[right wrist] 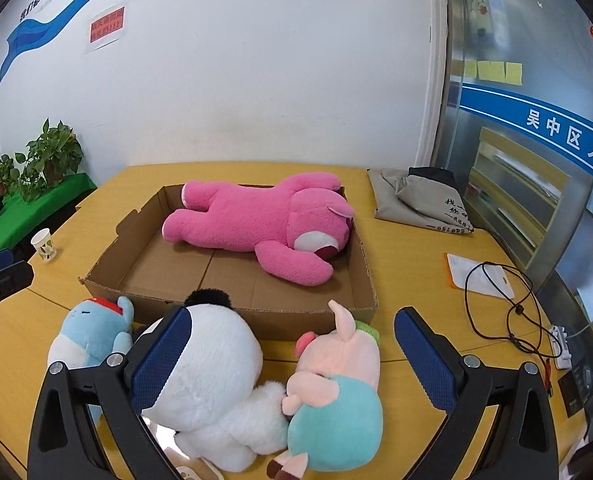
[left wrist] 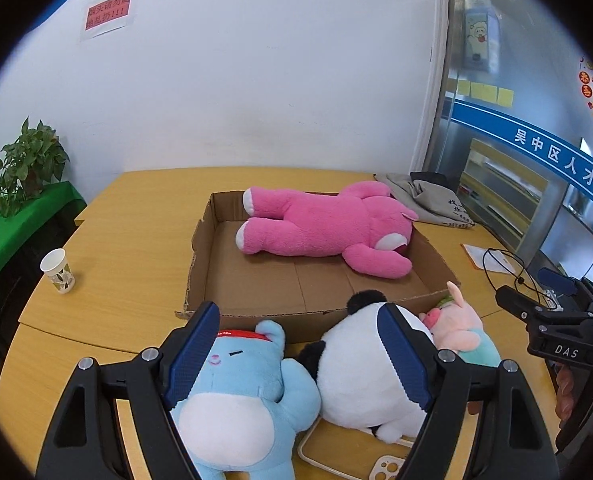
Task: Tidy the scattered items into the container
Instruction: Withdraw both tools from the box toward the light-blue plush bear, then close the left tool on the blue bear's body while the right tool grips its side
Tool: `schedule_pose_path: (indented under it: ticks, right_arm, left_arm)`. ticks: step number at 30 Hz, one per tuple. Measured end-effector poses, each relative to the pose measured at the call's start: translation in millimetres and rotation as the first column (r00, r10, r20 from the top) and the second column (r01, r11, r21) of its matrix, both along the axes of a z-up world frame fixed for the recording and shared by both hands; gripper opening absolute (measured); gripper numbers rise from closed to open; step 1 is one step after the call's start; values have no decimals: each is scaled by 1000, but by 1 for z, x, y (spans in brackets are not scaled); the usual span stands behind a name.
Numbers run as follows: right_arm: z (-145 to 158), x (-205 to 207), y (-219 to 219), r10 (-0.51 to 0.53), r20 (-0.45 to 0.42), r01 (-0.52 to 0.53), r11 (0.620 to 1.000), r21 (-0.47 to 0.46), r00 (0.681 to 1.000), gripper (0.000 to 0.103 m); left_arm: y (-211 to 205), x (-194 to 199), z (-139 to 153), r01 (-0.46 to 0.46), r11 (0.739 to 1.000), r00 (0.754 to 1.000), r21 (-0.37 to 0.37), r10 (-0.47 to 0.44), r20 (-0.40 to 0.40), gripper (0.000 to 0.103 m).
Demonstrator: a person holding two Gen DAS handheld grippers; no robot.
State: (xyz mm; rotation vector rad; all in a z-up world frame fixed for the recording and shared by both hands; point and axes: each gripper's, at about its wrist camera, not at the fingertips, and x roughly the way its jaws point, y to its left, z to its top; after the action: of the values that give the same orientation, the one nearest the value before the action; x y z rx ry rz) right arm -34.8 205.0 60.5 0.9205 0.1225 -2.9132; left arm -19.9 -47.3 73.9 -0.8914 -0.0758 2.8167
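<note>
A shallow cardboard box (left wrist: 200,240) (right wrist: 104,268) lies on the yellow table with a big pink plush bear (left wrist: 320,228) (right wrist: 256,224) inside. In front of the box lie a blue plush (left wrist: 236,396) (right wrist: 88,336), a white panda plush (left wrist: 360,376) (right wrist: 212,376) and a small pink pig plush (left wrist: 460,332) (right wrist: 336,392). My left gripper (left wrist: 296,356) is open, its fingers spanning the blue plush and part of the panda. My right gripper (right wrist: 292,356) is open around the panda and the pig. Nothing is held.
A paper cup (left wrist: 58,271) (right wrist: 44,245) stands at the left. Grey folded cloth (left wrist: 428,200) (right wrist: 420,200) lies at the back right. A black cable (right wrist: 504,300), a paper and a power strip (right wrist: 560,340) lie at the right. A phone (left wrist: 388,466) lies near me. Plants (left wrist: 28,164) stand left.
</note>
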Motion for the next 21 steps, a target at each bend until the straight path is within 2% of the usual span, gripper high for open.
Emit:
schedule_pose_path:
  ticks: [8, 21]
  right_arm:
    - [-5, 13, 1, 11, 14, -11, 1000, 7, 1000, 103]
    - [-15, 15, 4, 9, 43, -8, 1000, -9, 999, 103]
  left_arm:
    - [14, 4, -6, 33, 999, 999, 9, -33, 19, 81]
    - [8, 7, -18, 37, 999, 997, 22, -38, 65, 81]
